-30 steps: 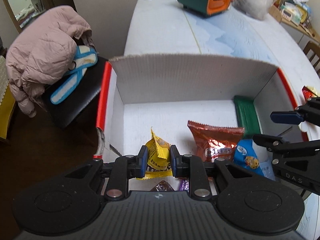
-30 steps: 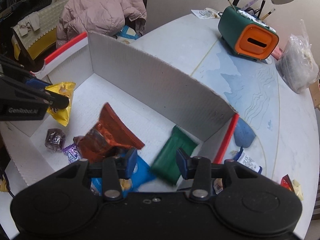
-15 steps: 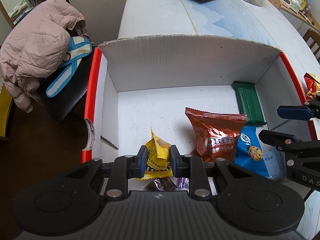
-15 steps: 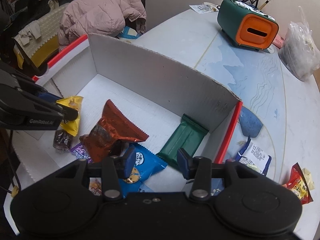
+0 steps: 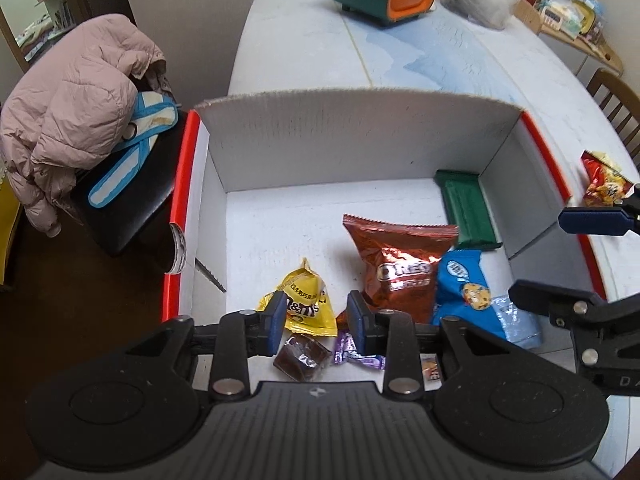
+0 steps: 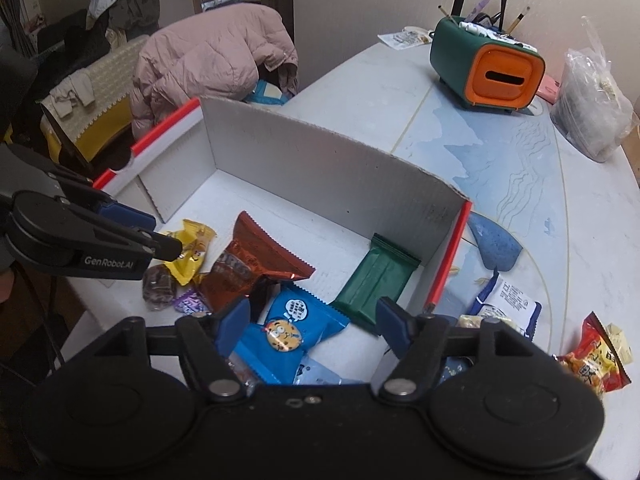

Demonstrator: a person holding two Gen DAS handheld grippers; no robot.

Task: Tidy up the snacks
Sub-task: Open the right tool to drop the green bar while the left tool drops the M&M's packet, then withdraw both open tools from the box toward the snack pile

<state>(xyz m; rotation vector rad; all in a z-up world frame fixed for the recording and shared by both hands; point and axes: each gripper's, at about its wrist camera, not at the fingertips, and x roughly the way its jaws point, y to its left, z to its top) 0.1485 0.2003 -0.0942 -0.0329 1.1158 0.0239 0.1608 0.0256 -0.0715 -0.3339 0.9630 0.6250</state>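
Inside the white box (image 5: 360, 148), the yellow M&M's packet (image 5: 306, 300) lies released beneath the part-open left gripper (image 5: 316, 318), while the wide-open, empty right gripper (image 6: 312, 326) hovers over the blue cookie packet (image 6: 288, 332).

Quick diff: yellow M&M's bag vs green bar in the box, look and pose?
The yellow M&M's bag is small, puffy and crumpled; the green bar is long, flat and rectangular. The M&M's bag sits near the front, between the open left gripper's fingers; the green bar lies in the far right corner against the box wall, away from both grippers. Both rest on the box floor.
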